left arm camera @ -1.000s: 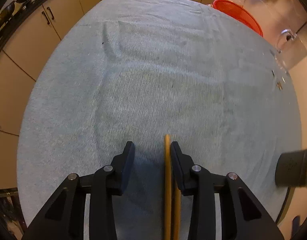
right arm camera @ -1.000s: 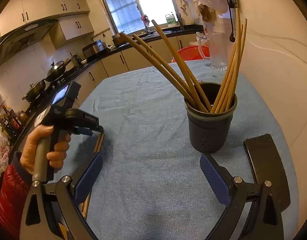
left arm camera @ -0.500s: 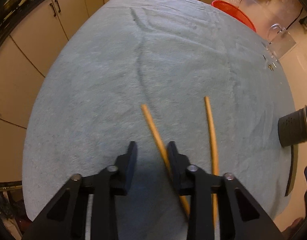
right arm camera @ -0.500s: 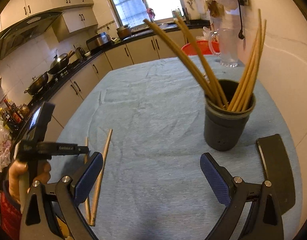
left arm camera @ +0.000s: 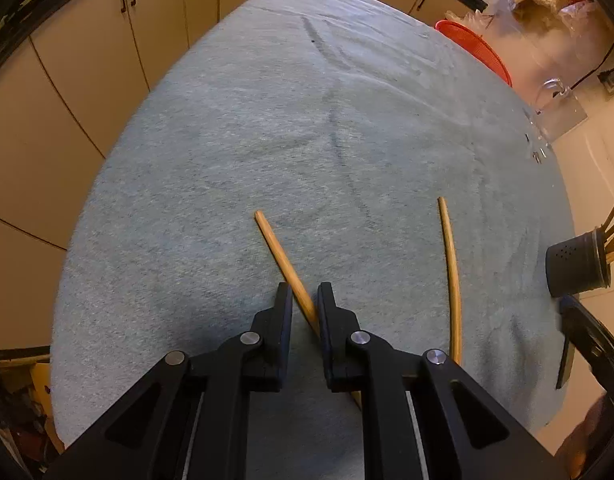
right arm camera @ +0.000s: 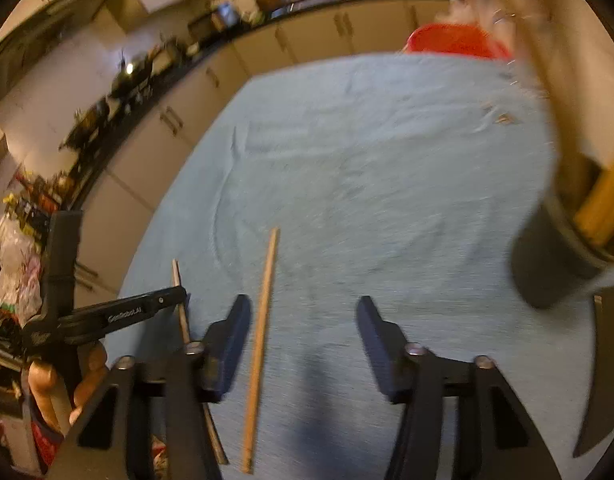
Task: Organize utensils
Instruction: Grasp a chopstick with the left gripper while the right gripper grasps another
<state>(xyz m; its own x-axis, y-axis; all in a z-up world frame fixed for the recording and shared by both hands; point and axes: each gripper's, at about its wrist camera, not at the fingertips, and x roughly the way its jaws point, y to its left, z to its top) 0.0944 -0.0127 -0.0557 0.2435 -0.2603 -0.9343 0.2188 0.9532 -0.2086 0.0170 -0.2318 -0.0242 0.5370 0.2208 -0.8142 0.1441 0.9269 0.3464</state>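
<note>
Two wooden chopsticks lie on the blue-grey table cloth (left arm camera: 307, 120). My left gripper (left arm camera: 305, 304) has closed its jaws around the left chopstick (left arm camera: 281, 258), which runs diagonally between them; it also shows in the right wrist view (right arm camera: 179, 300). The second chopstick (left arm camera: 451, 272) lies to its right; in the right wrist view this second chopstick (right arm camera: 263, 332) sits between the fingers of my open, empty right gripper (right arm camera: 303, 320), near the left one. A dark holder (left arm camera: 575, 264) with several chopsticks stands at the right edge; the right wrist view shows the holder blurred (right arm camera: 555, 256).
A red basket (left arm camera: 475, 44) and a clear jug (left arm camera: 555, 108) stand at the far right of the table. A black flat object (right arm camera: 603, 360) lies near the holder. Kitchen cabinets (left arm camera: 107, 60) run along the left beyond the table edge.
My left gripper's jaws have narrowed onto the left chopstick. My right gripper has swung left and down from the holder to over the second chopstick.
</note>
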